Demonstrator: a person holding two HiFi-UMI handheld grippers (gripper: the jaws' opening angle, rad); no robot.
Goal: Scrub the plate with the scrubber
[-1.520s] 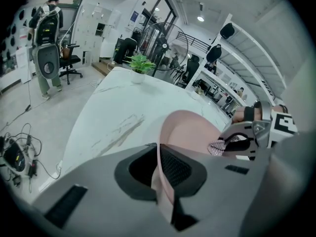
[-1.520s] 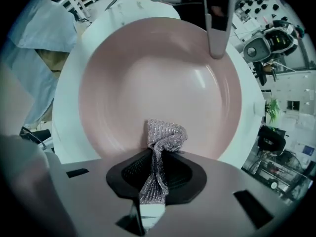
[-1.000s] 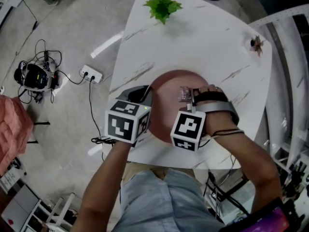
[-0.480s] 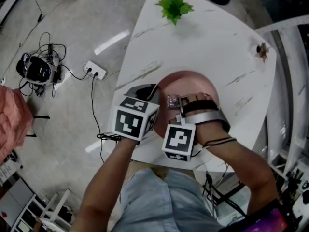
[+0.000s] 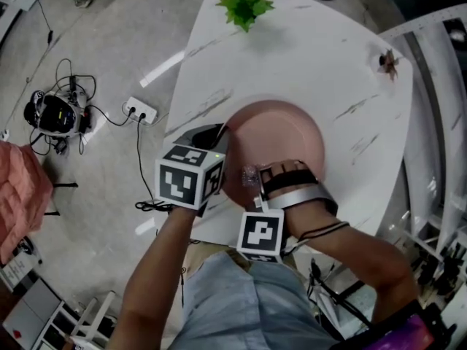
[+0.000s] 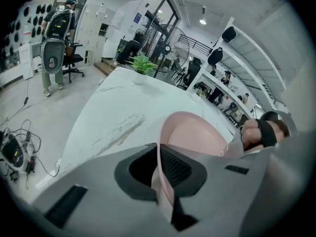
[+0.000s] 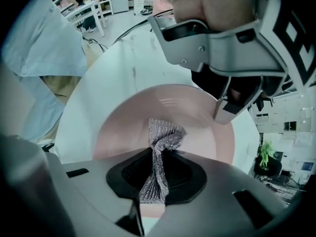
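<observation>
Now the right gripper [image 7: 155, 181], pinching the scrubber [image 7: 165, 135], is sweeping back across the plate [image 7: 118, 132] toward the left gripper [image 6: 163, 177], which is clamping the plate's rim. Scrubbing is progressing.

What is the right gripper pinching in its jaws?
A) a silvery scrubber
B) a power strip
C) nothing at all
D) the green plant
A: in the right gripper view, the right gripper has its jaws shut on the silvery scrubber, whose crumpled end sticks out over the pink plate.
</observation>
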